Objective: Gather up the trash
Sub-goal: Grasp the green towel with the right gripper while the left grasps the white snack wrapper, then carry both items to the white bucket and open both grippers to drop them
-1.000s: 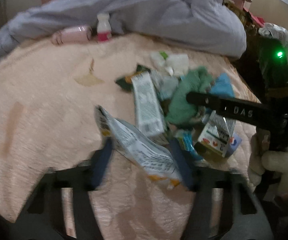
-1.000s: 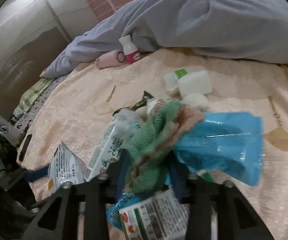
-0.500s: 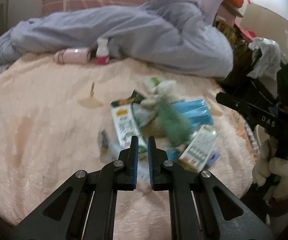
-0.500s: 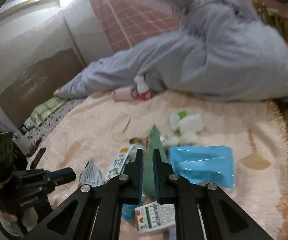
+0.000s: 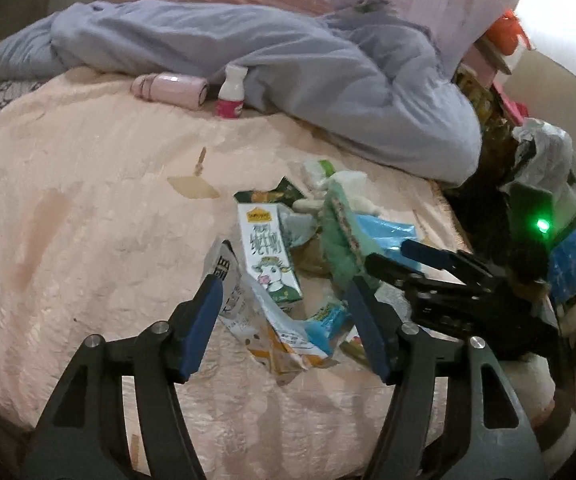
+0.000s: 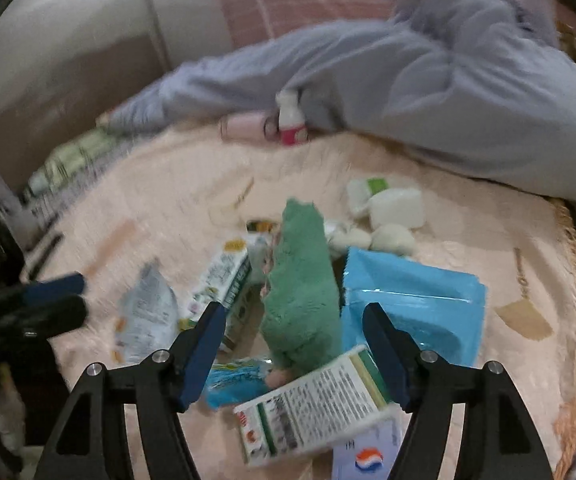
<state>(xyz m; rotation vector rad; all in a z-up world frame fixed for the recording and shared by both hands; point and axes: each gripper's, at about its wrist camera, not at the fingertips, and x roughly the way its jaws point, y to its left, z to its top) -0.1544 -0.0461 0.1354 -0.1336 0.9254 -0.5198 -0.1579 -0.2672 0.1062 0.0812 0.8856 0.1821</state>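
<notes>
Left hand-held gripper hangs over a peach bedspread with its two blue pads spread and still opening; a crinkled snack bag lies between them, and neither pad presses on it. In the left wrist view the trash pile sits at the centre, running toward 3 o'clock. Counted there: one milk carton just beyond the bag at 12 o'clock of the pads, one green cloth at 1 o'clock, one blue pouch behind it, and one small teal wrapper by the right pad. White wads lie farther off at 12 o'clock; their number is unclear here. Toward 11 o'clock, against a grey blanket, rest one pink flask on its side and one small bottle upright. At 3 o'clock the right hand-held gripper reaches in.

In the right wrist view, which is blurred, the right hand-held gripper is likewise spread and opening, the green cloth standing up between its pads, with no visible contact. One blue pouch lies at 2 o'clock, one printed box at 6 o'clock, one milk carton at 10 o'clock, one snack bag at 9 o'clock. Four white wads cluster at 1 o'clock. The left hand-held gripper shows at 9 o'clock.
</notes>
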